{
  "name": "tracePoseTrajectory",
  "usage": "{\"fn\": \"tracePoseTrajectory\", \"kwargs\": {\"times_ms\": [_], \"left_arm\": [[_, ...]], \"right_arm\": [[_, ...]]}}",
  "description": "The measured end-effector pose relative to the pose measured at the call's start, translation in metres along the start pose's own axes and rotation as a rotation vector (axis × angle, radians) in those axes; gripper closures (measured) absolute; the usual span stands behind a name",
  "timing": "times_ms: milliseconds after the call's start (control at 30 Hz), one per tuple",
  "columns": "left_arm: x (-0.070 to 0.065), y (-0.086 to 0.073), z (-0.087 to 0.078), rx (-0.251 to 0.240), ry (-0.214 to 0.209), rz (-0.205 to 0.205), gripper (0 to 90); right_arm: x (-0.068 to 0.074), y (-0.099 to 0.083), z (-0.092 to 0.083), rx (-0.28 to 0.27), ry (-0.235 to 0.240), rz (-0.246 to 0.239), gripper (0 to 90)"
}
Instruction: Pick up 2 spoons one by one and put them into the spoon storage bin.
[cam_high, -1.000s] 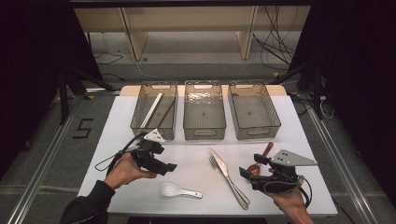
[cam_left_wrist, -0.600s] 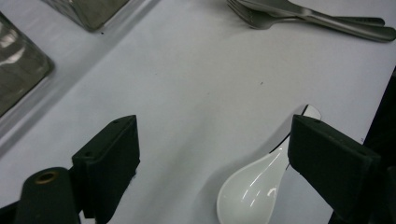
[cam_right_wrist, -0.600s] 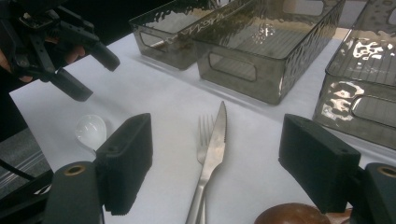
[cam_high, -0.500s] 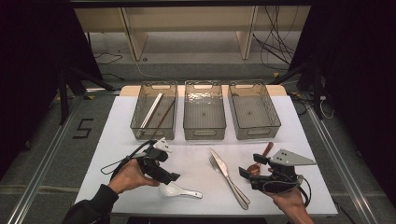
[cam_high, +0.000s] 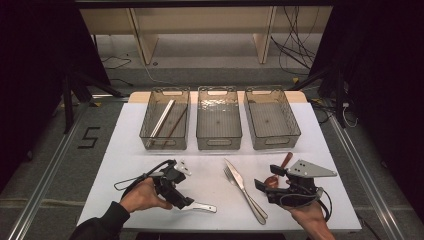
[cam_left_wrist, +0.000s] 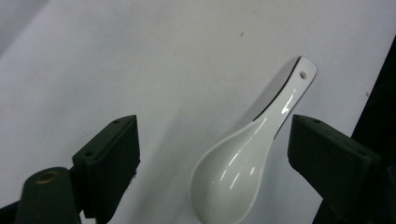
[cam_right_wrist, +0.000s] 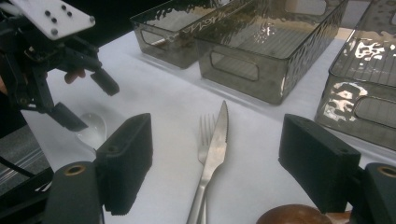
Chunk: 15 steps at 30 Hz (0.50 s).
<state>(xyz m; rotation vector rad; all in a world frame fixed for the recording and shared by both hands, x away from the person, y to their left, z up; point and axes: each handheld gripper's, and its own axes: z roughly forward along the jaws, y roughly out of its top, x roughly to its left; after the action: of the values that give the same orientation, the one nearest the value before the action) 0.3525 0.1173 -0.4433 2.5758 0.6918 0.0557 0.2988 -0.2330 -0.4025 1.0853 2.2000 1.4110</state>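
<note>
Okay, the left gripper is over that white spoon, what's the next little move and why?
Probably lower the left gripper a touch and close. Its jaws stand open on either side of the white spoon, which lies flat on the table, bowl between the jaws, nothing gripped yet. Closing near where bowl meets handle looks the surest hold.

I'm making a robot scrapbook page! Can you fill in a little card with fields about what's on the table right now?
left tongs: open, jaws on either side of the white spoon, not gripping it
right tongs: open, holding nothing
white spoon: flat on the white table
knife and fork: side by side between the hands
wooden spoon: beside the right tongs
bins: three; left bin holds chopsticks
</note>
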Motion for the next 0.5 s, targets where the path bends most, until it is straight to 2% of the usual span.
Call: {"fn": "tracePoseTrajectory", "kwargs": {"times_ms": [233, 500], "left_arm": [[-0.009, 0.001, 0.011, 0.042, -0.024, 0.042, 16.6], [-0.015, 0.002, 0.021, 0.079, -0.024, 0.079, 18.1]], "right_arm": [[0.001, 0.000, 0.000, 0.000, -0.001, -0.002, 26.7], [0.000, 0.000, 0.000, 0.002, -0.002, 0.001, 26.7]]}}
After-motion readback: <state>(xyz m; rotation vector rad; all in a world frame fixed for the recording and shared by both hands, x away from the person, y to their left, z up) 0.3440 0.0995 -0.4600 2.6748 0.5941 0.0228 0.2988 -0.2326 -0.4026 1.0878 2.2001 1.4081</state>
